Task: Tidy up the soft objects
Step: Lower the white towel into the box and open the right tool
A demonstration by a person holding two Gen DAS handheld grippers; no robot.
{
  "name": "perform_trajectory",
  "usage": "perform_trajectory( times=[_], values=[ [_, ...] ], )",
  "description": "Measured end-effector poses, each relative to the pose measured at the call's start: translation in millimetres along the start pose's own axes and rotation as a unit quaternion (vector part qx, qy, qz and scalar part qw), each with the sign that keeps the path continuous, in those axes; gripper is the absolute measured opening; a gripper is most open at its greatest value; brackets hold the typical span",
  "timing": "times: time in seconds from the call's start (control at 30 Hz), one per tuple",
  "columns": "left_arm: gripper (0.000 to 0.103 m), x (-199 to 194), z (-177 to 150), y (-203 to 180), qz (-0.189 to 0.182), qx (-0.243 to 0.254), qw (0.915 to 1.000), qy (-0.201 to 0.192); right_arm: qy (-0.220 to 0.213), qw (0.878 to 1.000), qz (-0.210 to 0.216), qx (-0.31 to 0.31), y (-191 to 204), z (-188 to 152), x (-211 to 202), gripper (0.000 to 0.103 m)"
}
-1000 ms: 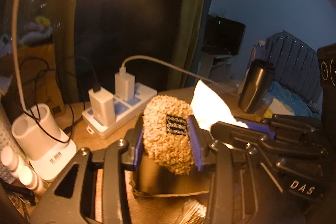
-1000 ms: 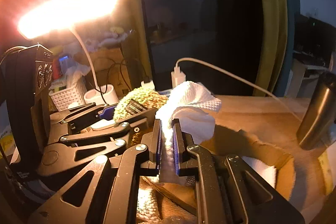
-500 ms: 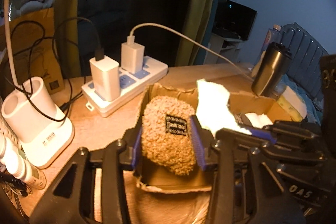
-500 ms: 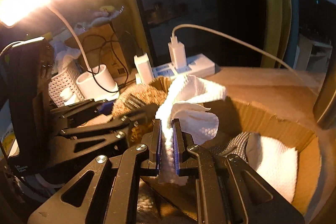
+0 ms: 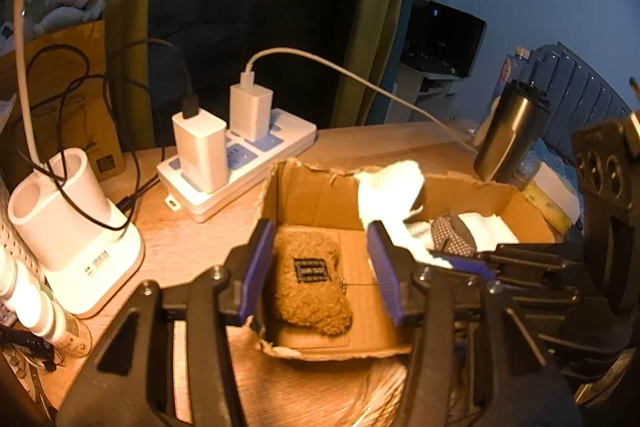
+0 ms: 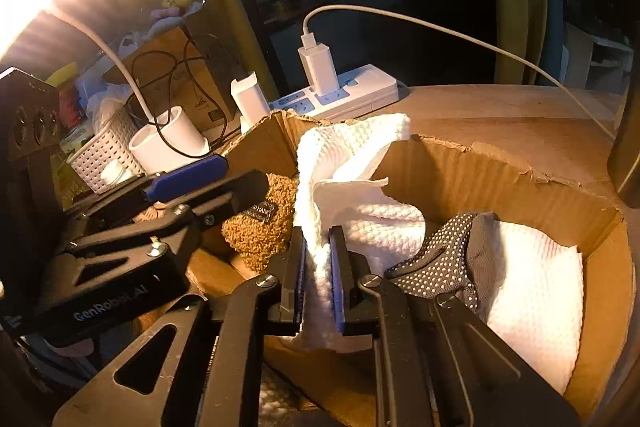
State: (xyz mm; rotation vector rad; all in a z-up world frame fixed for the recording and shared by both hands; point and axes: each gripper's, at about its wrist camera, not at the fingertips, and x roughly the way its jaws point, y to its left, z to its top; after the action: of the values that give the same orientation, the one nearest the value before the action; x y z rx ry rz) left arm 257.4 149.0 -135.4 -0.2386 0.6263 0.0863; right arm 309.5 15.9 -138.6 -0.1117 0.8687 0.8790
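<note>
Holding: your right gripper (image 6: 318, 267) is clamped on the white cloth (image 6: 352, 187) over the cardboard box (image 6: 500, 171).
Left gripper (image 5: 316, 267): yours, jaws wide, gripping nothing.
Brown fuzzy pouch (image 5: 312, 279): lies on box floor, between them.

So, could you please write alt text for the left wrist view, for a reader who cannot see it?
The left gripper hangs open over a torn cardboard box, where a fuzzy brown pouch lies on the floor between its blue-padded fingers. Beside it, the right gripper holds a white cloth. A white power strip sits behind on the wooden desk.
</note>
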Motion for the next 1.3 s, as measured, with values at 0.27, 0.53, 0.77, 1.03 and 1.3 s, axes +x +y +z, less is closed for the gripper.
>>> perform_trajectory(
  times=[0.27, 0.53, 0.77, 1.03, 1.3],
  values=[
    [0.051, -18.4, 6.5, 2.4, 0.004, -0.009, 0.9997, -0.02, 0.003, 1.0, -0.008, -0.005, 5.9, -2.4, -4.8, 0.037],
    [0.052, -41.4, 9.0, -3.4, 0.002, -0.009, 0.9992, -0.039, -0.023, 1.0, -0.018, -0.009, 14.2, -1.4, -30.4, 0.047],
    [0.062, -62.2, 8.6, -12.5, -0.002, -0.002, 0.9986, -0.053, -0.053, 0.998, -0.032, -0.015, 20.3, -2.9, -58.7, 0.052],
    [0.063, -86.9, 8.4, -19.5, -0.004, 0.002, 0.9972, -0.074, -0.07, 0.996, -0.052, -0.031, 31.4, -8.0, -84.7, 0.052],
    [0.064, -104.6, 3.0, -28.2, -0.007, 0.006, 0.9965, -0.083, -0.092, 0.993, -0.067, -0.034, 38.8, -16.2, -113.8, 0.052]
  ],
)
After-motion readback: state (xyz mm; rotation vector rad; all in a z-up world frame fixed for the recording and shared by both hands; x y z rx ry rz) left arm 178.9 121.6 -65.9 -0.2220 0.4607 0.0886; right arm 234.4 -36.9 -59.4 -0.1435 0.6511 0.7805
